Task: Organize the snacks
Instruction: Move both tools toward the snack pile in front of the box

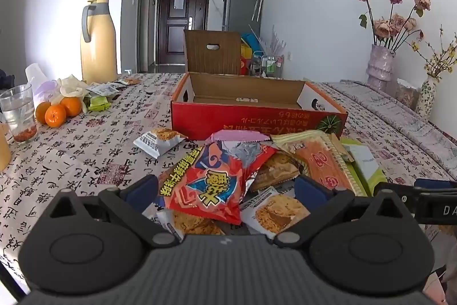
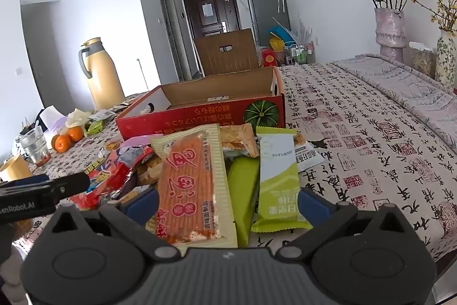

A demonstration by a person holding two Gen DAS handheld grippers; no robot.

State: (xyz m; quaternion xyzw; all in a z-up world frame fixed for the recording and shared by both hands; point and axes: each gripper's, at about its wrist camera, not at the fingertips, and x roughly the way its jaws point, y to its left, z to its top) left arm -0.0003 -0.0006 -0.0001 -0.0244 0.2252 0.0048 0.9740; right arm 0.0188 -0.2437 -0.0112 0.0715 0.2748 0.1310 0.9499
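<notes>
1. Snacks lay in a loose heap on the table (image 1: 85,150), which wore a cloth printed with black and red characters, just in front of the open red box (image 1: 257,116).
2. That box sat beyond the heap with its flap standing up at the back; its inside showed bare cardboard with only a small pale item on the floor.
3. A tall yellow flask (image 1: 97,42) stood at the far left of the table, well apart from the heap, and a pale vase of dried roses (image 2: 390,25) stood at the far right.
4. Within the heap, a red bag (image 1: 211,182) rested on top of several flat cracker packs, between the spread fingers of the left gripper (image 1: 225,190), which held nothing.
5. An orange-and-cream packet (image 2: 188,185) and a green-and-white bar (image 2: 278,179) lay side by side between the fingers of the right gripper (image 2: 228,202), which were also spread wide and held nothing.
6. A small white cracker pack (image 1: 160,140) lay alone, just left of the heap.
7. Three oranges (image 1: 57,112) sat near a drinking glass (image 1: 18,113) at the left edge.
</notes>
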